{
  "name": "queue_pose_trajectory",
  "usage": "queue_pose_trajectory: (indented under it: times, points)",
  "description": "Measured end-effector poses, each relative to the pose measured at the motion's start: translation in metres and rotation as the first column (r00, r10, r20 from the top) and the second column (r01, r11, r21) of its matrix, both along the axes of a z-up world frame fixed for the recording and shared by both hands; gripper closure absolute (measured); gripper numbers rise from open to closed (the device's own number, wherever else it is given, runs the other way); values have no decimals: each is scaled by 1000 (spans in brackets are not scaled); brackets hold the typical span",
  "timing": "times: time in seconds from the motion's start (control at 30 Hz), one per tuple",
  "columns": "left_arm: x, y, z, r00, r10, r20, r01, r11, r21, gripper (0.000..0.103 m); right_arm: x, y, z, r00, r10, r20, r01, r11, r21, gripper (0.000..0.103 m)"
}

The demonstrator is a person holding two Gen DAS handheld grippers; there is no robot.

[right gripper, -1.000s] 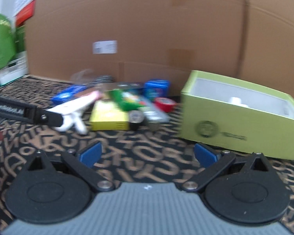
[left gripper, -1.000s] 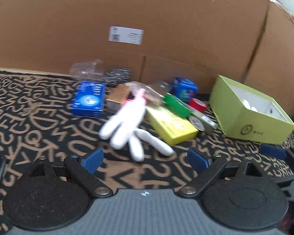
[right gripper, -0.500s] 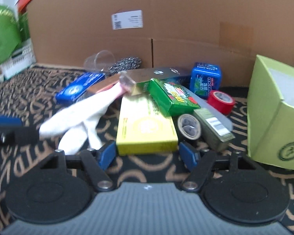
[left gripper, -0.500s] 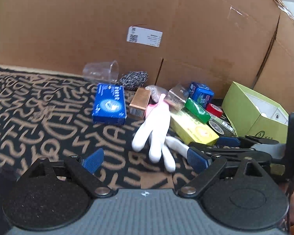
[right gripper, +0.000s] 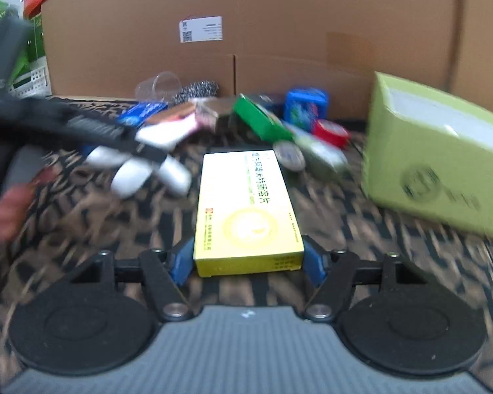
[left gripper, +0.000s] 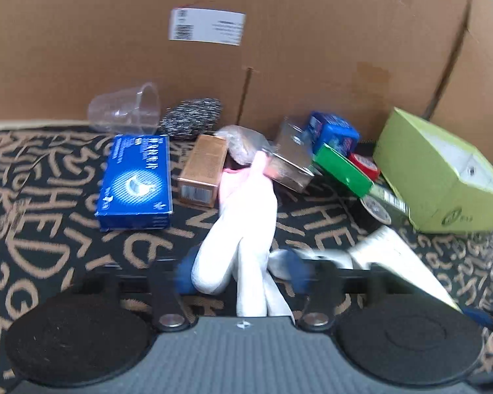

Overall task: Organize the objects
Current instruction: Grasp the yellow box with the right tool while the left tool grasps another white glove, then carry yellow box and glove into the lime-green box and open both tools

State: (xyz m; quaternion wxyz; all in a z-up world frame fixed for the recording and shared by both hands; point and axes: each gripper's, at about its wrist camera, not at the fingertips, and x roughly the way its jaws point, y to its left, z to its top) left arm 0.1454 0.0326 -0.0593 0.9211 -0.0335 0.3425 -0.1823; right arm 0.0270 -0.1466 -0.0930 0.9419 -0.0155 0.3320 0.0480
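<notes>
My left gripper (left gripper: 243, 271) is closing on the limp white glove (left gripper: 246, 226), whose soft fabric fingers bunch between the pads; if only one or two fingers are caught, the rest may sag and drag across the patterned mat (left gripper: 42, 249) or slip free. My right gripper (right gripper: 248, 259) is closing around the near end of the yellow box (right gripper: 246, 210), a flat, smooth cardboard carton; its pads look to be touching the sides, but a hold so close to the end could let the far end tip down or twist out. The green box (right gripper: 443, 170), open-topped and stiff, sits to the right, beside the clutter at the far cardboard wall (right gripper: 279, 32).
</notes>
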Motion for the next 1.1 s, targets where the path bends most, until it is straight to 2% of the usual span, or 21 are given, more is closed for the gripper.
queue_pose_trajectory:
  times: [0.03, 0.1, 0.17, 0.3, 0.37, 0.47, 0.53, 0.6, 0.73, 0.8, 0.87, 0.9, 1.03, 1.1]
  points:
    - [0, -1, 0, 1000, -15, -12, 15, 1000, -6, 83, -13, -2, 1, 1000, -20, 0, 20, 1000, -2, 36]
    - [-7, -4, 3, 999, -41, -23, 41, 999, -10, 88, -34, -3, 1, 998, -59, 13, 59, 998, -11, 36]
    - [-22, -1, 2, 996, -84, -38, 83, 996, -26, 89, -47, -1, 2, 997, -80, 24, 80, 997, -19, 36]
    - [-66, 19, 0, 987, -154, -54, 154, 988, -12, 89, -55, -2, 2, 997, -74, 35, 74, 997, 5, 36]
    - [-86, 31, 1, 983, -165, -83, 163, 986, -36, 87, -55, -4, 2, 997, -71, 40, 71, 997, 13, 34]
    - [-96, 39, 7, 987, -133, -92, 130, 991, -36, 68, -53, -7, 2, 996, -74, 47, 73, 997, 32, 31]
    - [-92, 35, 13, 992, -114, -56, 112, 993, -29, 43, -54, -8, 3, 995, -79, 58, 76, 996, 46, 28]
    - [-84, 26, 14, 995, -92, -32, 92, 996, -2, 39, -57, -9, 6, 994, -81, 76, 77, 996, 45, 27]
    - [-61, 8, 3, 994, -82, -79, 84, 996, 24, 39, -62, -12, 13, 990, -94, 101, 93, 996, 16, 25]
    - [-63, 6, 0, 996, -78, -51, 80, 996, 39, 41, -59, -13, 15, 990, -94, 105, 94, 996, 8, 25]
    - [-68, 6, 0, 995, -87, -42, 90, 994, 62, 62, -54, -12, 16, 990, -82, 111, 83, 997, -8, 25]
    - [-69, 7, 0, 995, -92, -46, 95, 994, 62, 67, -50, -10, 16, 991, -75, 109, 77, 997, -15, 25]
    - [-70, 12, 1, 994, -93, -56, 95, 995, 38, 66, -30, -1, 11, 995, -27, 96, 29, 999, -23, 25]
    - [-70, 10, 1, 994, -96, -53, 99, 994, 51, 66, -20, 1, 6, 997, -23, 72, 25, 999, -26, 25]
